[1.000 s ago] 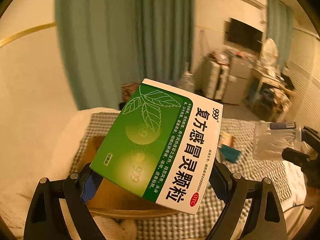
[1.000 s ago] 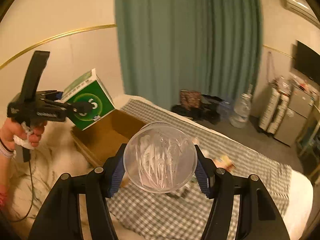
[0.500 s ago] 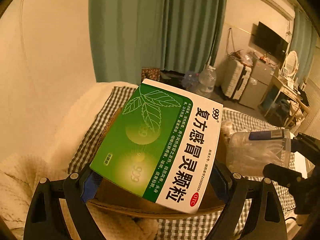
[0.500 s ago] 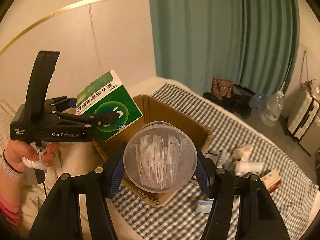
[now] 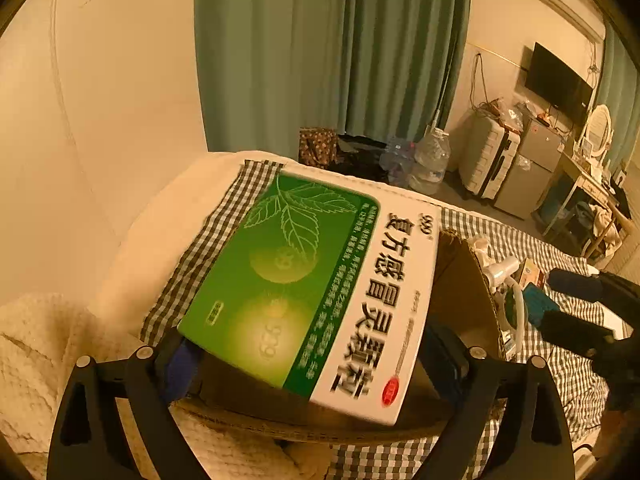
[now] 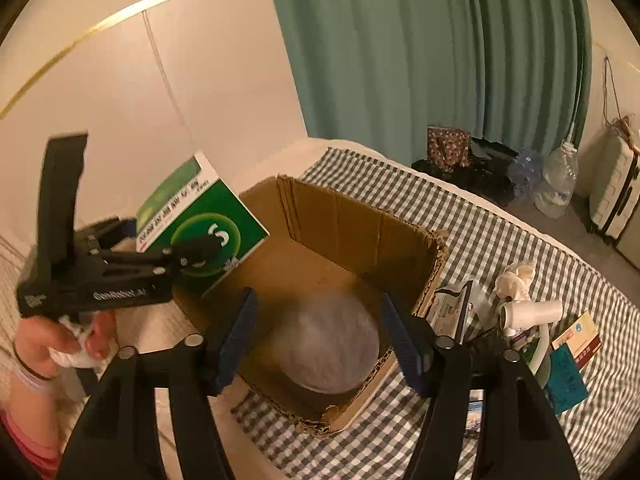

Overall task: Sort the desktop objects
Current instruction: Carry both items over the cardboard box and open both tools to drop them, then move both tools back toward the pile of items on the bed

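My left gripper (image 5: 308, 354) is shut on a green and white medicine box (image 5: 312, 284) and holds it tilted over the near left corner of an open cardboard box (image 5: 464, 300). The right wrist view shows that gripper (image 6: 192, 252) with the medicine box (image 6: 200, 216) at the cardboard box's (image 6: 360, 224) left rim. My right gripper (image 6: 320, 336) is open above the cardboard box. A clear round plastic container (image 6: 326, 354), blurred, is inside the box below the jaws, free of them.
The cardboard box stands on a checked cloth (image 6: 500, 232) on a bed. To its right lie a crumpled tissue (image 6: 516, 276), a white tube (image 6: 532, 312), a small card box (image 6: 580, 338) and a teal item (image 6: 566, 376). A wall is at left, green curtains behind.
My right gripper opened and the clear container dropped into the cardboard box. My left gripper moved the medicine box lower and closer to the box's left rim.
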Motion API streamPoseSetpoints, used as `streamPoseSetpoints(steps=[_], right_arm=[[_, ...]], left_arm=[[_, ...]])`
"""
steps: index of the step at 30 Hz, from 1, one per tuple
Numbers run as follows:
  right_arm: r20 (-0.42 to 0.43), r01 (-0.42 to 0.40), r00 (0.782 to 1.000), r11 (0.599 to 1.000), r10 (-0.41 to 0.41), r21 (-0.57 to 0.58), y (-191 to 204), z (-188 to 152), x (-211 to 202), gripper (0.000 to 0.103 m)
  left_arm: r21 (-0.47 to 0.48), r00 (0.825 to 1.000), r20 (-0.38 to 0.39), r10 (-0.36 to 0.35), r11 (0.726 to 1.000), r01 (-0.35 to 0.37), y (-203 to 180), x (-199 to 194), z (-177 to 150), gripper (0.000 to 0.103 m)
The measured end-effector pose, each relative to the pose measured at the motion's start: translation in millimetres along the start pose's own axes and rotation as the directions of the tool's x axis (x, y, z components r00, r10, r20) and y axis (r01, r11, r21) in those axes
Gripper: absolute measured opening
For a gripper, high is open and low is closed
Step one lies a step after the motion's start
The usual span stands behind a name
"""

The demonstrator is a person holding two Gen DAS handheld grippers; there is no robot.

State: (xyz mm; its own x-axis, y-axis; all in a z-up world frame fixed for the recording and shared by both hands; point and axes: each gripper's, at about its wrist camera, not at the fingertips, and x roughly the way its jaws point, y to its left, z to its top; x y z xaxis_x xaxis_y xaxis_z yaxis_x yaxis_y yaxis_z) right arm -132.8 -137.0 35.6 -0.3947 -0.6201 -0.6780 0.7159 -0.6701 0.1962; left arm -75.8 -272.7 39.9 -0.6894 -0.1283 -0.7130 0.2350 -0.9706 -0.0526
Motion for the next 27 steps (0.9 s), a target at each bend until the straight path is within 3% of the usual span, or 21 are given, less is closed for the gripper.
streamPoseSetpoints(steps=[2,11,16,27], right_arm=[[0.013,0.01,1.0,1.0,-0.01,-0.005,-0.6,1.1,-5.8,0.07],[0.035,0.067,0.997,0.997,-0.066,-0.031,-6.8,-7.3,-28.3,0.072],[0.061,0.146,0.988,0.987,-0.142,-0.065,-11.3,-21.9,-52.4,0.072],[0.13,0.187,0.974,0.982,-0.187,0.014,-55.0,-66.6,-141.8,0.072]], left_arm=[[-0.009,1.0,0.02,0.01,1.0,-0.009,0.6,-1.8,0.3,0.103],[0.018,1.0,0.01,0.011,1.0,-0.011,-11.4,-5.7,-3.9,0.103],[0.065,1.0,-0.002,-0.015,0.998,0.016,-41.5,-17.2,-16.9,0.103],[0.176,0.998,-0.045,-0.041,0.983,0.048,-131.4,-53.8,-36.8,0.103]])
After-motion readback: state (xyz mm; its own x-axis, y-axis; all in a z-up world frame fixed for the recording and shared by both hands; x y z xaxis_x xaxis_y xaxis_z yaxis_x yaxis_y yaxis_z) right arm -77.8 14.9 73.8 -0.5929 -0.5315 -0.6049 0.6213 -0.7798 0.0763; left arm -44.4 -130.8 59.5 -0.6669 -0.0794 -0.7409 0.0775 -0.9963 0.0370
